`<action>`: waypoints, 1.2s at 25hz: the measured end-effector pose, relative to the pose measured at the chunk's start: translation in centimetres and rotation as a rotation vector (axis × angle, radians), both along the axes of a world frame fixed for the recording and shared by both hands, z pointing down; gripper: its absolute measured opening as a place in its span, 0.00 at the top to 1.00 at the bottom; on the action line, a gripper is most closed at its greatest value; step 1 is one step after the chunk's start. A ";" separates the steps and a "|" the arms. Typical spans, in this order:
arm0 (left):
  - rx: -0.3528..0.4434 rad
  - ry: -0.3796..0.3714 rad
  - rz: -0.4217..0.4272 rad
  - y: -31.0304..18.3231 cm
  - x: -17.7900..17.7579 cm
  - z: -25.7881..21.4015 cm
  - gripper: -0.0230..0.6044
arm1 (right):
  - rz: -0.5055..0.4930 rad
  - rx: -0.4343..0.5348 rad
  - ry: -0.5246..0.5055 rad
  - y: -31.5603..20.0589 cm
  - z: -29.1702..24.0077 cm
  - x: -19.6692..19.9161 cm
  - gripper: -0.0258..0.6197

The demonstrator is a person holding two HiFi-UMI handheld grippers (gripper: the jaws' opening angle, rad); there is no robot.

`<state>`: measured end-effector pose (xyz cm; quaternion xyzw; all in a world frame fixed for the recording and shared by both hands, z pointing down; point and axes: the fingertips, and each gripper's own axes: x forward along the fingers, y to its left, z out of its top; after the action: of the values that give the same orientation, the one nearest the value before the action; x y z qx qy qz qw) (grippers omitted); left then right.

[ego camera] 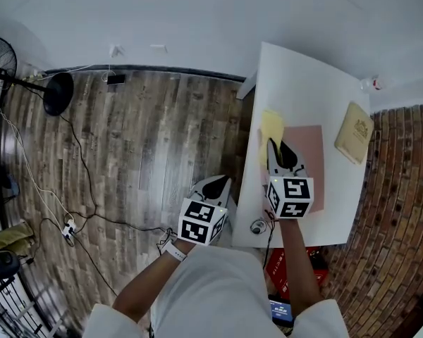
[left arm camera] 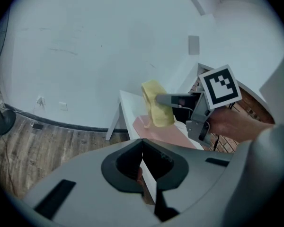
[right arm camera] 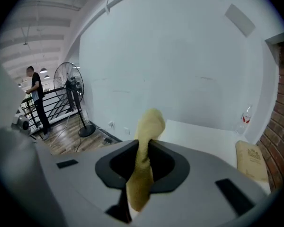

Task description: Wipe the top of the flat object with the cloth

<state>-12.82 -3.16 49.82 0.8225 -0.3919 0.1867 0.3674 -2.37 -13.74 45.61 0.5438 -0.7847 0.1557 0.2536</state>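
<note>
The pink flat object [ego camera: 307,162] lay on a white worktop [ego camera: 303,76], and everything else is placed from it. The right gripper [ego camera: 275,146] was over the flat object's left edge, reaching toward its far-left corner. Its jaws were clenched on the yellow cloth [right arm camera: 146,126]. One end of the cloth bulged out past the jaw tips and the rest ran back between the jaws. From the left gripper view the cloth hung down from those jaws, its lower end reaching the flat object's far-left corner. Whether it pressed on the surface or only brushed it could not be told. From the head view the cloth also spread past that corner onto the bare worktop.

The left gripper [left arm camera: 142,143] was held to the left of the flat object, off the worktop and above the wooden floor [ego camera: 141,146]. Its jaws were closed together with nothing between them.

A tan packet [ego camera: 354,132] lay on the worktop to the right of the flat object, apart from it. A small bottle [ego camera: 370,84] stood beyond the flat object's far-right corner, near the wall. Far to the left of the flat object a floor fan [ego camera: 56,94] stood on the floor, with cables [ego camera: 77,189] trailing from it. In the right gripper view a person [right arm camera: 37,98] stood by a railing, well beyond the fan.
</note>
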 end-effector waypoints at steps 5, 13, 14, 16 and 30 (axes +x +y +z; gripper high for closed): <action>0.034 0.018 -0.026 -0.1 -0.6 -1.9 0.93 | 0.005 0.050 -0.010 2.4 -2.7 0.8 0.86; 0.081 0.030 -0.012 0.4 -0.3 -4.5 0.93 | 0.019 0.111 -0.053 6.2 -7.0 2.1 0.86; 0.091 0.027 -0.012 0.3 -0.3 -5.0 0.93 | 0.015 0.117 -0.053 6.6 -7.4 2.2 0.86; 0.109 0.022 -0.029 0.3 -0.5 -6.1 0.93 | 0.002 0.126 -0.052 7.4 -8.3 2.7 0.86; 0.242 0.088 -0.179 2.6 1.3 -16.4 0.93 | -0.102 0.236 -0.012 14.5 -16.9 10.3 0.86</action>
<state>-11.48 -0.53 33.43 0.8299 -0.4671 0.0684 0.2974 7.93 0.78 28.67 0.5283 -0.8257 0.0526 0.1906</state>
